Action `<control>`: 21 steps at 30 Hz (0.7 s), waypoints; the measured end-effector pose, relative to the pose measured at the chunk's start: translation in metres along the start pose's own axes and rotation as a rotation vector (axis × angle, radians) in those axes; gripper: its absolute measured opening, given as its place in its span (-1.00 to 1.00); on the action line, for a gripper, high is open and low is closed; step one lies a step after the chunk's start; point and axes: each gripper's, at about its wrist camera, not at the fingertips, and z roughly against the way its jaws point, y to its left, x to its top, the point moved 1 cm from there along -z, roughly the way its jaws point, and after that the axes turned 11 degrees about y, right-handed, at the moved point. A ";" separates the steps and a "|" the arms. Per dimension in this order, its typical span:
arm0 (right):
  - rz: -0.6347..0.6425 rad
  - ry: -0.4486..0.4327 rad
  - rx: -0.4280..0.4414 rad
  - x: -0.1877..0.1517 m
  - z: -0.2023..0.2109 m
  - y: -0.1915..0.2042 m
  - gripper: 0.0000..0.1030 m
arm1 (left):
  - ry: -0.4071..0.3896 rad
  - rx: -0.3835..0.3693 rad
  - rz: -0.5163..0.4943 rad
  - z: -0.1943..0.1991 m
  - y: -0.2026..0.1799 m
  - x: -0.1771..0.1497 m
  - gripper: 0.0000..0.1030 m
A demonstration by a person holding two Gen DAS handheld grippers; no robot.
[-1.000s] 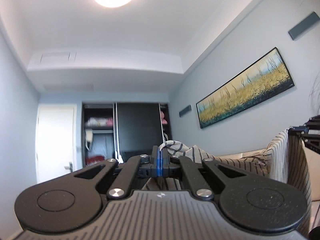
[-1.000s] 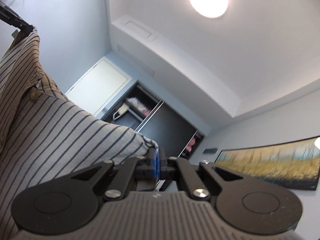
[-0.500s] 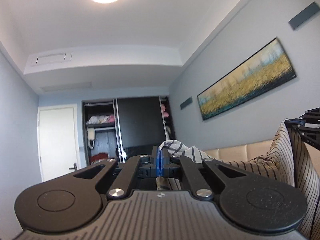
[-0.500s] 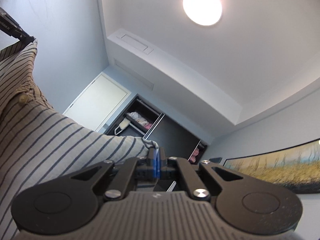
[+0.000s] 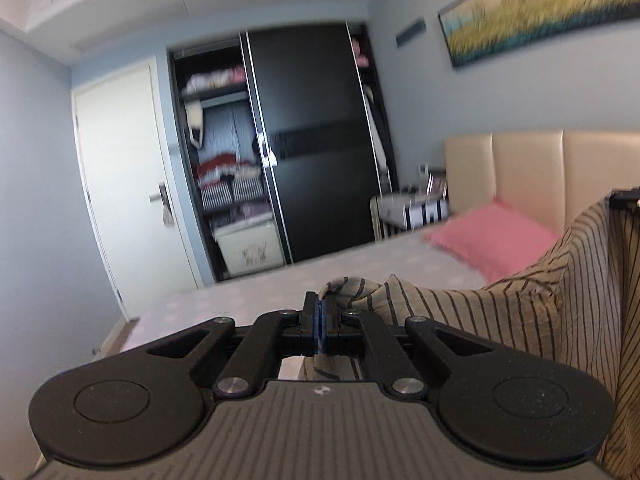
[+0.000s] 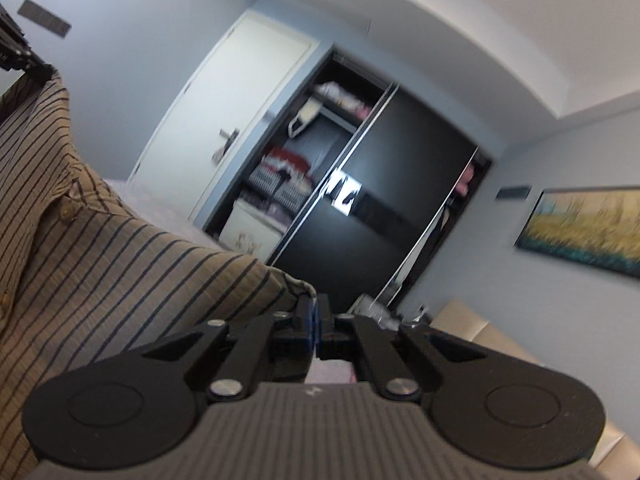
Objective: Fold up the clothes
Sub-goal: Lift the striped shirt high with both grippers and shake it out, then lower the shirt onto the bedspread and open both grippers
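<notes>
- Now I hold the shirt (image 5: 500, 320) in the air over the bed (image 5: 248, 300), stretched between both grippers.
- Left gripper (image 5: 321, 316), lower centre of its frame: jaws pressed together, pinching a bunched edge; cloth runs off toward the right edge.
- Right gripper (image 6: 316, 320), lower centre: jaws pinching a corner; cloth fills the left side of its frame.
- Long axis spans gripper to gripper; the bed lies ahead and below, so laying it flat looks to me like the next move.
</notes>
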 end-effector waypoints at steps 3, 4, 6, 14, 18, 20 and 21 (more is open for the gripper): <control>-0.002 0.079 0.017 -0.009 -0.085 0.018 -0.98 | 0.094 0.001 0.002 -0.081 0.007 -0.008 -1.00; -0.006 0.108 0.026 -0.012 -0.112 0.024 -0.98 | 0.126 0.007 -0.004 -0.109 0.008 -0.015 -1.00; -0.008 0.166 0.042 -0.021 -0.168 0.039 -0.98 | 0.191 0.018 -0.016 -0.164 0.012 -0.027 -1.00; 0.001 0.383 0.117 -0.080 -0.356 0.122 -0.98 | 0.445 0.035 -0.035 -0.343 0.015 -0.113 -1.00; 0.027 0.478 0.157 -0.127 -0.418 0.171 -0.98 | 0.553 0.028 -0.056 -0.395 0.003 -0.156 -1.00; 0.025 0.520 0.172 -0.146 -0.443 0.189 -0.98 | 0.597 0.023 -0.060 -0.412 -0.001 -0.174 -1.00; 0.021 0.538 0.179 -0.160 -0.450 0.198 -0.98 | 0.611 0.022 -0.062 -0.419 -0.002 -0.181 -1.00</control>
